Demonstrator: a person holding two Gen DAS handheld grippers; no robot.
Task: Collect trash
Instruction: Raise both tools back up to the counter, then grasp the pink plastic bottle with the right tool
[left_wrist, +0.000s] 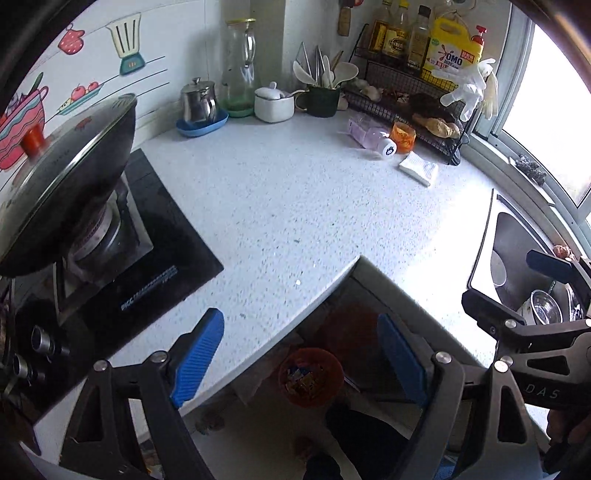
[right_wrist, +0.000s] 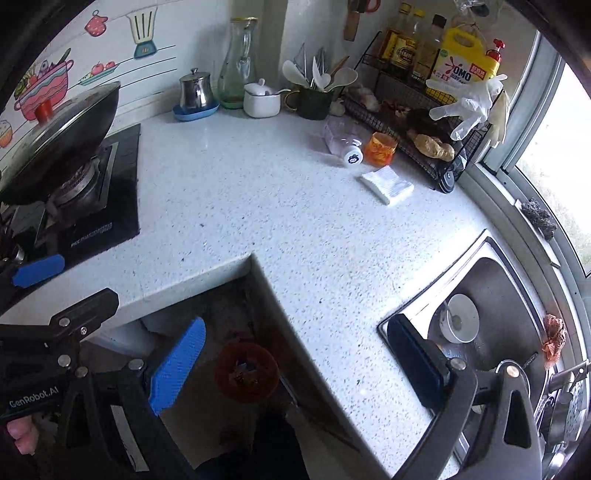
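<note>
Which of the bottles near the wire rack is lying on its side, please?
The clear pink bottle with the white cap, on the counter beside the orange cup; those on the rack stand upright.

A white speckled stone countertop (left_wrist: 280, 192) forms an L around a recessed corner. At its left sits a black glass gas hob (left_wrist: 162, 251); at its right, a stainless steel sink (right_wrist: 506, 295) is sunk into the surface. The back wall is white tile (left_wrist: 177, 33) with cartoon kitchen stickers (left_wrist: 127, 44) of a blender, mitt and pots. A black wire rack (right_wrist: 413, 122) stands in the far right corner. Bright daylight pours through a metal-framed window (left_wrist: 546, 122) beside it. Below the counter edge, the pale floor (right_wrist: 184, 424) lies in shadow.
</note>
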